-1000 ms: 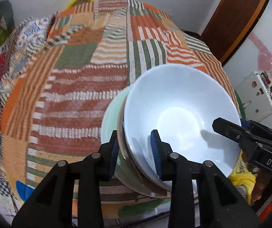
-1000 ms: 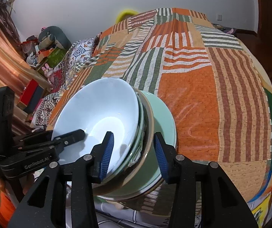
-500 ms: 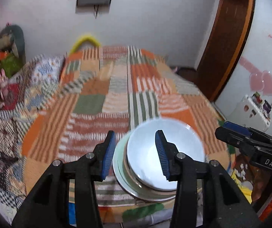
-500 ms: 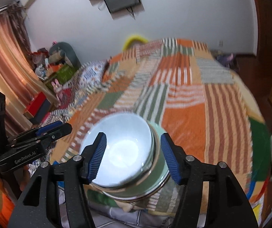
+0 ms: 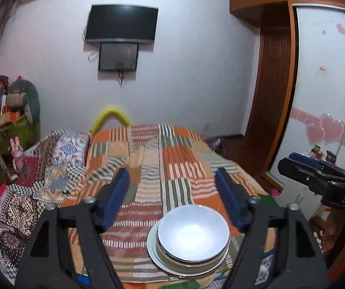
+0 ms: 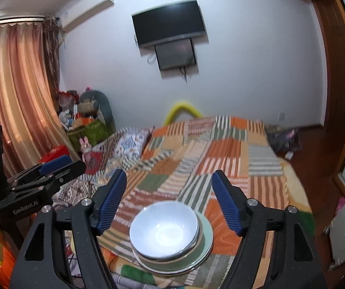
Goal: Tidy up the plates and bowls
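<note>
A white bowl (image 5: pixel 193 232) sits on top of a stack of bowls and a pale green plate (image 5: pixel 154 255) at the near edge of the bed. The same bowl (image 6: pixel 164 232) and green plate (image 6: pixel 207 237) show in the right wrist view. My left gripper (image 5: pixel 172 198) is wide open and empty, held back above the stack. My right gripper (image 6: pixel 170 200) is also wide open and empty, raised behind the stack. Each gripper shows at the edge of the other's view.
The stack rests on a patchwork striped bedspread (image 5: pixel 172 163). A wardrobe with heart stickers (image 5: pixel 326 125) stands at the right, cluttered shelves and toys (image 5: pixel 11 110) at the left. A TV (image 5: pixel 122 27) hangs on the far wall. Curtains (image 6: pixel 11 96) hang at the left.
Both grippers have let go of the stack's rim, opened wide, and pulled back and up. The stack now sits on the bed and looks much smaller.
</note>
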The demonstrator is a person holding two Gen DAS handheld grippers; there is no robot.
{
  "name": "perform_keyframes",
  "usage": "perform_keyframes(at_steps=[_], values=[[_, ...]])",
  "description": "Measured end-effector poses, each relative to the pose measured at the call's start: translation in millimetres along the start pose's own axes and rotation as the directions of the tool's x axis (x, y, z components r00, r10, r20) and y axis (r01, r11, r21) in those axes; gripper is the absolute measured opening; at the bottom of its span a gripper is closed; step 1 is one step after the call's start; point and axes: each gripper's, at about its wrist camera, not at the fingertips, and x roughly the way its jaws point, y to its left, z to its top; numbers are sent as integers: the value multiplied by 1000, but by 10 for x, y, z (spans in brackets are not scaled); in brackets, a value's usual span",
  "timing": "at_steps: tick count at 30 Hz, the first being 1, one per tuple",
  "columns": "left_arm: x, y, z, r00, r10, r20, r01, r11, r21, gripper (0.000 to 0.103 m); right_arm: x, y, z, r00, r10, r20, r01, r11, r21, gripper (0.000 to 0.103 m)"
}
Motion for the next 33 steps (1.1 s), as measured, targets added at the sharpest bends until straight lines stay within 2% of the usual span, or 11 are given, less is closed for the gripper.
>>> perform_keyframes(at_steps=[2,4,7,8,10,14,23,33], values=[[-89,6,17,1000,0,30,1,1000,-10,89,-59,36,23,1000,0,26,1,1000,-14,73],[-149,6,33,999,6,49,-5,1000,-9,90,-109,72,38,999,0,48,1,1000,-25,74],[-225,-3,43,997,25,76,-25,1000,1,96,-135,93,37,997,-4,78,7,999,-33,87],[-242,-1,41,996,28,83,-28,1000,2,98,-153,103,37,996,-6,92,9,999,-36,88],[-275,-7,38,995,33,97,-34,999,8,98,-172,120,32,995,-5,102,10,999,-42,89],[-311,-15,20,994,30,104,-31,999,9,99,-194,149,26,991,-18,130,25,998,-55,102],[-341,-47,1,994,27,108,-29,1000,13,99,-259,172,-10,986,-45,158,55,997,-56,103],[-356,-72,7,993,24,112,-26,1000,16,100,-324,177,-20,984,-44,173,53,998,-45,103]])
